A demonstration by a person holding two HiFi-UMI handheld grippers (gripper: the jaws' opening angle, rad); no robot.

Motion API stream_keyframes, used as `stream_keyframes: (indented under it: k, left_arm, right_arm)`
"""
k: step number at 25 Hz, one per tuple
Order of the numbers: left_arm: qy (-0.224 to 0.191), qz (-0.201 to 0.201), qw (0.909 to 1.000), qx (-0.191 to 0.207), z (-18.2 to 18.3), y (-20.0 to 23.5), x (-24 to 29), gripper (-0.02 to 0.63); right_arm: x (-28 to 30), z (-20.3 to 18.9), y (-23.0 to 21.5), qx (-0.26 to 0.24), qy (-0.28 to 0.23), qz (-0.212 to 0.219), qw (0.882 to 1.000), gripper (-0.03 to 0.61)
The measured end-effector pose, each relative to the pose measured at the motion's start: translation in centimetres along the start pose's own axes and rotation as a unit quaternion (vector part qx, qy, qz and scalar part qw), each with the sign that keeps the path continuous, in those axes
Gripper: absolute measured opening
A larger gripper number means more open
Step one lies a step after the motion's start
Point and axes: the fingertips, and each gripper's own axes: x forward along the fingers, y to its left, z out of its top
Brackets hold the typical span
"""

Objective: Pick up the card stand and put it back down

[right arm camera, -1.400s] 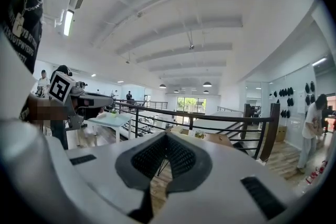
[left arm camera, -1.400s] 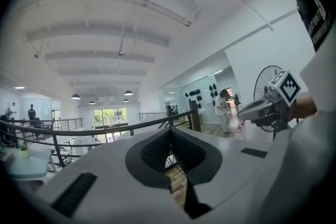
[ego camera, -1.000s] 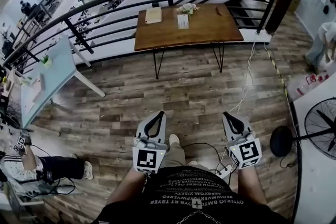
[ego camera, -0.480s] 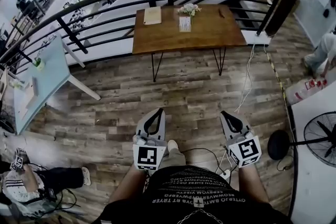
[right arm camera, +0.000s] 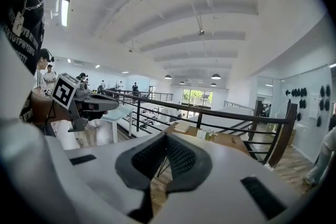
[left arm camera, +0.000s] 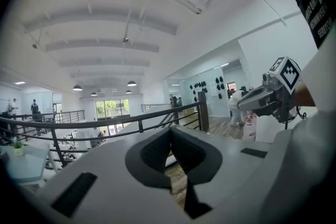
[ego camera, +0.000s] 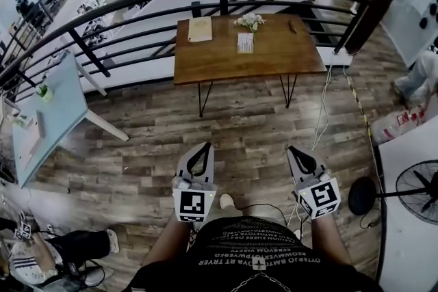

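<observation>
Both the left gripper [ego camera: 204,148] and right gripper [ego camera: 297,150] are pinched fully closed with nothing in them, and the card stand [ego camera: 245,42] sits well off on the far wooden table [ego camera: 274,58], near the flowers [ego camera: 250,21], so I'd walk right up, open one gripper's jaws first, then come in level.

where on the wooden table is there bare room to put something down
The whole front strip of the table is bare, and so is most of the right end beyond the card stand. It is crowded along the back: tan pad, flowers, small dark item.
</observation>
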Motion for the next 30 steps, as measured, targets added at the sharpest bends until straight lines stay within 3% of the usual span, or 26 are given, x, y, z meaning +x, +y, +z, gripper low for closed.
stream_keyframes:
  k: [4,11,20,30]
  left_arm:
    - [-0.005,0.005,0.9999,-0.009,0.2,2.8,1.6,0.026]
    - [-0.006,-0.025,0.9996,-0.007,0.1,3.2,3.2,0.026]
    - [-0.021,-0.057,0.9981,-0.006,1.8,1.5,5.5,0.026]
    - [0.0,-0.063,0.998,-0.003,0.5,-0.6,7.8,0.026]
  right_arm:
    - [2.6,1.1,0.3,-0.004,0.001,0.0,1.0,0.015]
    - [3.7,1.1,0.5,0.007,0.011,-0.006,1.0,0.015]
    - [2.0,1.3,-1.8,0.018,0.013,-0.035,0.999,0.015]
    - [3.3,-0.5,-3.6,0.033,0.01,-0.02,0.999,0.015]
